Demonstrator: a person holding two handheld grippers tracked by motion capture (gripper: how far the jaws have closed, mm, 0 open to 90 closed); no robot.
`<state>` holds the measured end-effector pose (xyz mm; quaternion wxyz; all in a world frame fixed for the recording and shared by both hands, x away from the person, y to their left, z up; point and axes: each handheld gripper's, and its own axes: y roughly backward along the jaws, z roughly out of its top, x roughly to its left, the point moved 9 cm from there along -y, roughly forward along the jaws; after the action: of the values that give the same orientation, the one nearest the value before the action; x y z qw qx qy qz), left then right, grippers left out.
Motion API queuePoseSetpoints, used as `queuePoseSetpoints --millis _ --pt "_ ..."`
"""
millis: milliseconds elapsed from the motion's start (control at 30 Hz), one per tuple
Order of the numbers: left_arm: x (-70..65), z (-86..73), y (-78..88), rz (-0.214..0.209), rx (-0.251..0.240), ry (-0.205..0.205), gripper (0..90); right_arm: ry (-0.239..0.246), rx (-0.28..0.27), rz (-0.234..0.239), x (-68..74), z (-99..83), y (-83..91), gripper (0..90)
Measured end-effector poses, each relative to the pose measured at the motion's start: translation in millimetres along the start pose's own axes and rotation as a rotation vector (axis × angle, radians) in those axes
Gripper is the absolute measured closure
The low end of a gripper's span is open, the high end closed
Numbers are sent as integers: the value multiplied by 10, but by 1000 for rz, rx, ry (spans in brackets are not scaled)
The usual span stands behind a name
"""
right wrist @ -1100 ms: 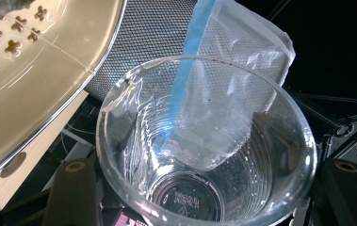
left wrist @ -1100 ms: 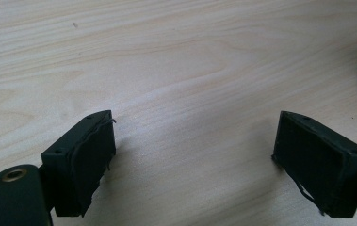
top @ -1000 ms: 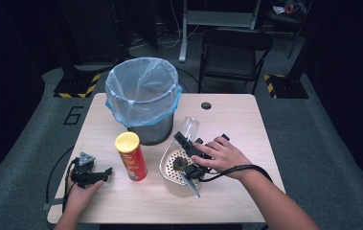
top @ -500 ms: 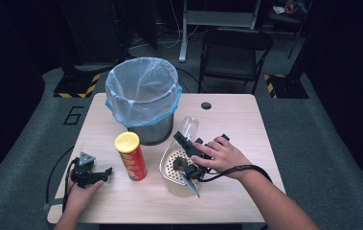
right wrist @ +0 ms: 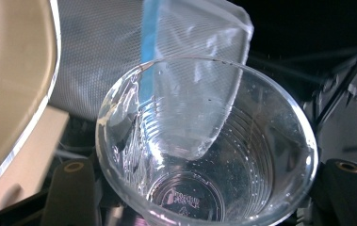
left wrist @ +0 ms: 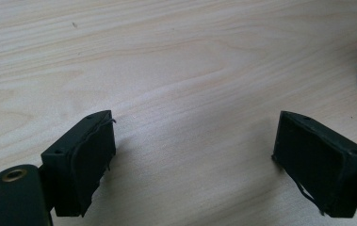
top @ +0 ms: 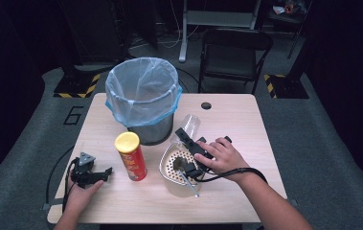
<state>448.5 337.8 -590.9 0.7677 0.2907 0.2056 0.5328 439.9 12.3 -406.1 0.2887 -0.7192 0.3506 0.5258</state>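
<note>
Worktop point(top: 246, 120) carries your lined bin point(top: 142, 98); on the floor beside it a "6" is painted. Your right claw point(right wrist: 204, 188) grips the clear cup point(right wrist: 204, 141) beside the bin; lettering embossed on its base is unreadable. Your left claw point(left wrist: 195, 160) rests released. Nothing has shifted since before.

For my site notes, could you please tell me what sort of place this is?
Probably a lab or studio set up for recording: a lone table on grey carpet, hazard-striped tape on the floor, a folding chair and a dark surround.
</note>
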Motion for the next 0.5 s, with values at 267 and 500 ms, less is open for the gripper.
queuePoseSetpoints --millis 267,500 --pt "-1 -1 0 -1 1 1 129 -450 3 -58 -197 -22 27 342" --pt "-1 -1 0 -1 1 1 129 -978 -11 -74 -376 -171 28 340"
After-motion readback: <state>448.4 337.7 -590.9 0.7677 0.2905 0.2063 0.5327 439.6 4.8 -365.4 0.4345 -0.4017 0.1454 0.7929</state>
